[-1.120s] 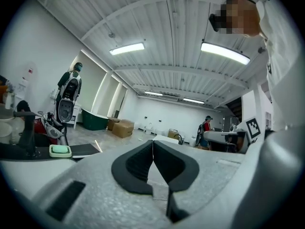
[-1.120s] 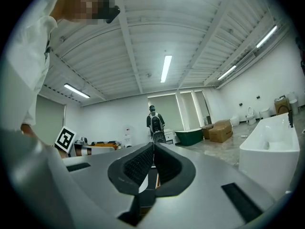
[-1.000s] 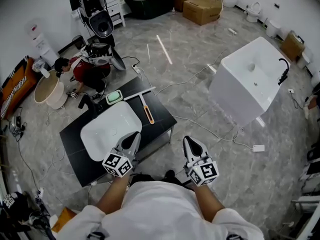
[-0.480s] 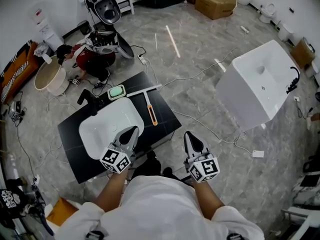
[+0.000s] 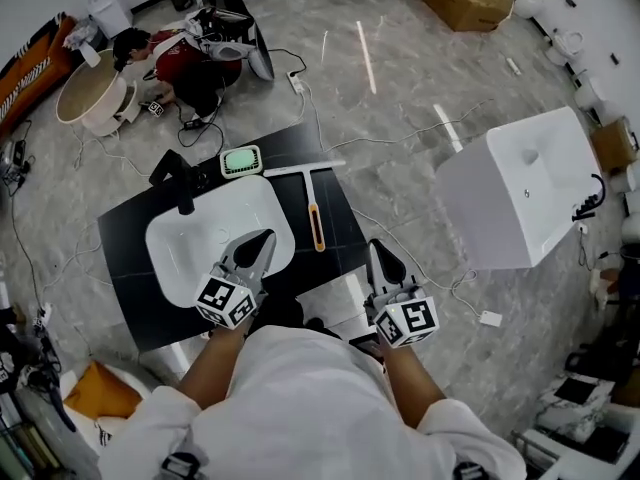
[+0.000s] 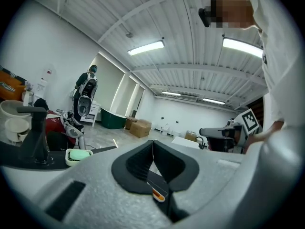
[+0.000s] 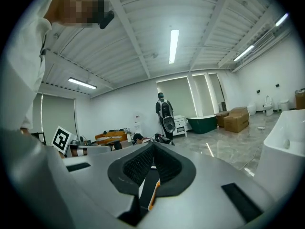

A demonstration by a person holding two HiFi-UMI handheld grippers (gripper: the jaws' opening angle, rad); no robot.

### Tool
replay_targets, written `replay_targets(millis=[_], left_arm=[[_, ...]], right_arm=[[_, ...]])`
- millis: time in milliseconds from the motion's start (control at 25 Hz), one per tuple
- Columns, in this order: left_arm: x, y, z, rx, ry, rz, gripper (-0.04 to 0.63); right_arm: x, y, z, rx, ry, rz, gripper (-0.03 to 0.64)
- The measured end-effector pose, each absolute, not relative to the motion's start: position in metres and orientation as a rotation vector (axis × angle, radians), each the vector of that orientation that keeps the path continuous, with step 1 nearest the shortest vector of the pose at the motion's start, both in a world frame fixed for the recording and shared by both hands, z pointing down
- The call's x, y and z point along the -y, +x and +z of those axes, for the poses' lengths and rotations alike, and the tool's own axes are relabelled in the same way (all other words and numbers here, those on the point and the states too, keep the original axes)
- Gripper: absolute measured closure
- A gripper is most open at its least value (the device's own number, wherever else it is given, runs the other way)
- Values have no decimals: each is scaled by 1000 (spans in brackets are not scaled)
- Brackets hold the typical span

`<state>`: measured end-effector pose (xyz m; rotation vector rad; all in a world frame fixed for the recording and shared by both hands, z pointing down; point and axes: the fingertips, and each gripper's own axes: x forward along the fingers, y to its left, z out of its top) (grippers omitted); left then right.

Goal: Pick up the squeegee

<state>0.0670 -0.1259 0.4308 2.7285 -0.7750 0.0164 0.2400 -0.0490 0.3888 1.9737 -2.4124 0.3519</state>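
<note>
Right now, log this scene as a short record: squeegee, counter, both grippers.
squeegee: flat on the black counter, right of the white basin, orange handle toward the person, untouched
left gripper: jaws together, empty, over the basin's near edge
right gripper: jaws together, empty, by the counter's near right corner
behind basin: black faucet, green soap dish

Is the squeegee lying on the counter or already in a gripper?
Lying flat on the counter, right of the basin: squeegee. Left gripper and right gripper are shut and empty, short of it.
</note>
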Motion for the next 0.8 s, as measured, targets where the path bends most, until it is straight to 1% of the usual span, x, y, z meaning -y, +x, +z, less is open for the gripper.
replay_targets(millis=[360, 800], left_arm=[[178, 56, 465, 800, 2713, 60, 579], [205, 41, 509, 916, 2638, 125, 578]], right_arm=[[131, 226, 410, 2350, 1891, 415, 601], [198, 212, 483, 2289, 1683, 632, 594]])
